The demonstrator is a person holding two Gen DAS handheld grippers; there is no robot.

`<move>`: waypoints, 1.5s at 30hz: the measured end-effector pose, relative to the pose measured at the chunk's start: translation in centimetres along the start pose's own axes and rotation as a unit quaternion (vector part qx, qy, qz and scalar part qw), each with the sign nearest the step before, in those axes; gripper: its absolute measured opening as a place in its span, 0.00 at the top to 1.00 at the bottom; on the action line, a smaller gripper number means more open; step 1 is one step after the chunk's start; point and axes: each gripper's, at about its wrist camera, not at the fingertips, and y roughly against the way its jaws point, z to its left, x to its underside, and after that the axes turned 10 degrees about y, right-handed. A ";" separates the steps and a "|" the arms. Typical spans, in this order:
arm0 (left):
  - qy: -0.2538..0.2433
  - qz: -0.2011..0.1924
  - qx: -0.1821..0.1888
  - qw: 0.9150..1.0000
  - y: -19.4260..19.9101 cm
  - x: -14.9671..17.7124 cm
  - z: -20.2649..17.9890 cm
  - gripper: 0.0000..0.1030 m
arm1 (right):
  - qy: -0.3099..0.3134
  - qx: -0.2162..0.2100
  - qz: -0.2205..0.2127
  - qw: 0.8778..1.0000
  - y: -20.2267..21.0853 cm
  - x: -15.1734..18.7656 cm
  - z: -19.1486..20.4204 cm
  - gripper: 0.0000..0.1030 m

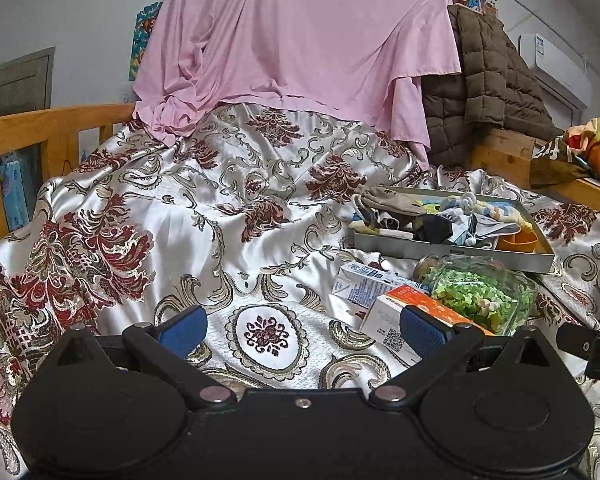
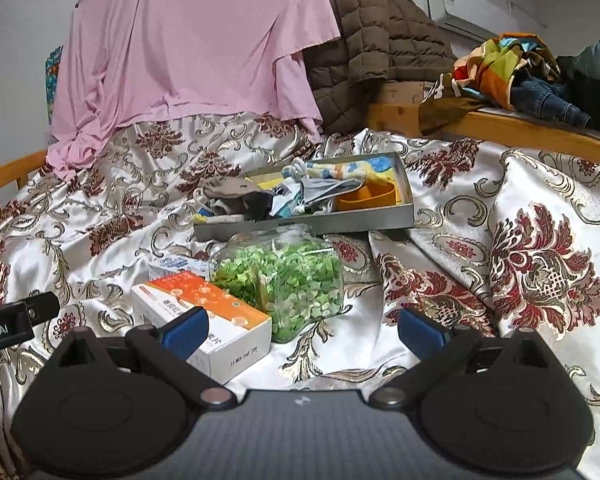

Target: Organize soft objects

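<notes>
We hold the left gripper [image 1: 302, 330] above the patterned satin bedspread [image 1: 204, 216], jaws spread wide, nothing between the blue fingertips [image 1: 184, 330]. We hold the right gripper [image 2: 302, 330] likewise, jaws wide apart and empty, over the same bedspread.

The soft objects [image 2: 284, 192], a jumble of socks and small cloth items, lie heaped in a shallow grey metal tray [image 2: 340, 222] on the bed, ahead of both grippers and well apart from them. An orange cup [image 2: 370, 197] sits at the tray's right end.

Between the tray and the grippers we note three items: a clear glass jar [image 2: 288, 280] filled with green pieces, lying on its side; an orange-and-white carton [image 2: 204, 312] just beside it, partly behind the right gripper's left fingertip; and a blue-and-white carton [image 1: 364, 286] behind that.

A pink sheet [image 1: 296, 36] and a brown quilted jacket [image 1: 484, 84] hang at the far end of the bed.
</notes>
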 end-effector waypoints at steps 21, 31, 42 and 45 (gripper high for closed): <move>0.003 0.012 -0.003 1.000 -0.2 0.2 -0.3 0.01 | 0.011 -0.004 0.020 1.000 -0.6 0.2 0.2 0.00; 0.003 0.012 -0.005 1.000 -0.2 0.3 -0.1 0.01 | 0.011 -0.004 0.021 1.000 -0.7 0.2 0.3 0.00; 0.004 0.013 -0.005 1.000 -0.2 0.3 -0.1 0.01 | 0.011 -0.004 0.021 1.000 -0.7 0.2 0.3 0.00; 0.004 0.013 -0.005 1.000 -0.2 0.3 -0.2 0.01 | 0.011 -0.004 0.021 1.000 -0.6 0.2 0.3 0.00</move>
